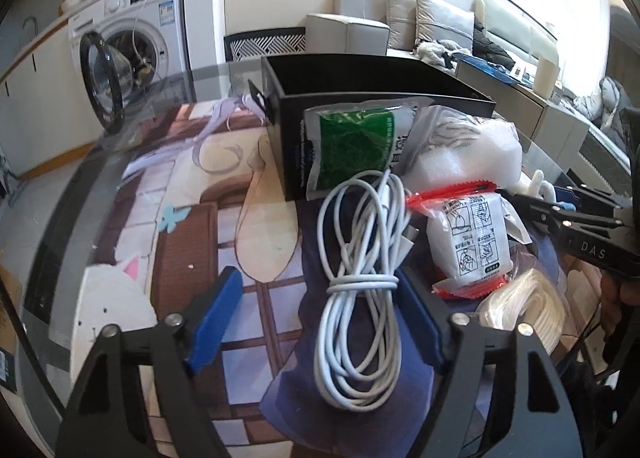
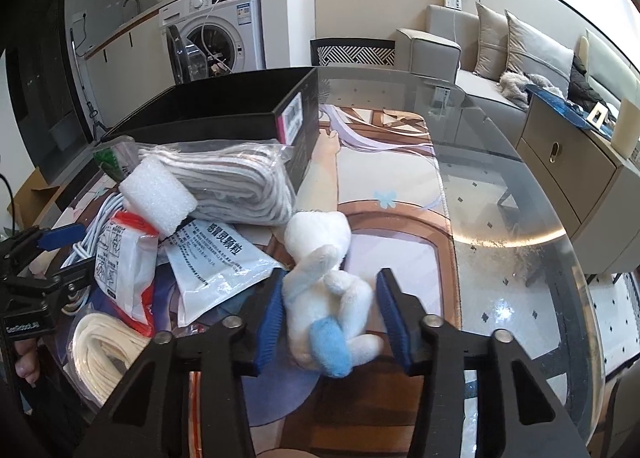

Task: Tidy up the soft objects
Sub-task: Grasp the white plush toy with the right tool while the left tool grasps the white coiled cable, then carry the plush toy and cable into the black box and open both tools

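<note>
My left gripper (image 1: 316,298) is open, its blue pads either side of a coiled white cable (image 1: 360,278) lying on the mat. My right gripper (image 2: 330,294) is open around a white plush toy (image 2: 324,290) with a blue patch; the left pad sits close against it. A black open box (image 1: 360,90) stands behind the pile; it also shows in the right wrist view (image 2: 224,114). The pile holds a green packet (image 1: 352,146), a red-edged white packet (image 1: 468,238), a white foam block (image 2: 158,194), bagged striped cloth (image 2: 236,182) and a cream rope bundle (image 2: 100,350).
A printed mat (image 1: 180,218) covers a round glass table (image 2: 520,258). A printed sachet (image 2: 216,258) lies beside the plush. A washing machine (image 1: 136,30) with its door open stands behind, a sofa (image 2: 480,50) and a cabinet (image 2: 572,170) to the right.
</note>
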`<move>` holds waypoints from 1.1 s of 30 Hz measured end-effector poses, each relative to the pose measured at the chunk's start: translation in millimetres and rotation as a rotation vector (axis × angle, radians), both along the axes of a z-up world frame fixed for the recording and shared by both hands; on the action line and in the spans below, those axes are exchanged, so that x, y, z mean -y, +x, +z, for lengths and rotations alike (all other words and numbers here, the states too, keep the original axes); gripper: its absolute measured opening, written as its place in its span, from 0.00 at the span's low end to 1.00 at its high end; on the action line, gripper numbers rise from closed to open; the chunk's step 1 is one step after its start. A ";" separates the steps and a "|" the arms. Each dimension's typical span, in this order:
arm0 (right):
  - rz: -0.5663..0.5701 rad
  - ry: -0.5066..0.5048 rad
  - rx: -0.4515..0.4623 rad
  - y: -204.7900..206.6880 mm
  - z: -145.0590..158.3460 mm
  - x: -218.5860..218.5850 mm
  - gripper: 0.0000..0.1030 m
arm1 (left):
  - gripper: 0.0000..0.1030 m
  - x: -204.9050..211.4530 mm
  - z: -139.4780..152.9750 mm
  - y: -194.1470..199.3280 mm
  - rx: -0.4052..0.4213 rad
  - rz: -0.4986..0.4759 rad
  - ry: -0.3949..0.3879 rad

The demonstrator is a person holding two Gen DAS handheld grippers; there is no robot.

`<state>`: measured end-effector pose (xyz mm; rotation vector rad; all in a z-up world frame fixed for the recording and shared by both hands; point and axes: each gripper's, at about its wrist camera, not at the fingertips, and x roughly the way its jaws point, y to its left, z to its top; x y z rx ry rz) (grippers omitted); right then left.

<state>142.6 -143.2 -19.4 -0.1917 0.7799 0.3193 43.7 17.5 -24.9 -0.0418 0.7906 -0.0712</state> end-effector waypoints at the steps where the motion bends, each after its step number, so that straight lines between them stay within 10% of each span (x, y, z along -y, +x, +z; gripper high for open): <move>1: 0.005 -0.004 0.003 -1.3 0.0 -1.0 0.35 | 0.63 2.2 0.4 -0.9 0.006 -0.009 0.004; 7: 0.023 0.003 0.016 -7.9 -0.3 -2.1 0.34 | 0.32 2.9 3.8 -4.0 0.015 -0.026 -0.016; 33: -0.007 0.107 0.190 -43.7 48.1 9.6 0.34 | 0.31 -11.1 49.2 -34.8 0.179 -0.008 -0.086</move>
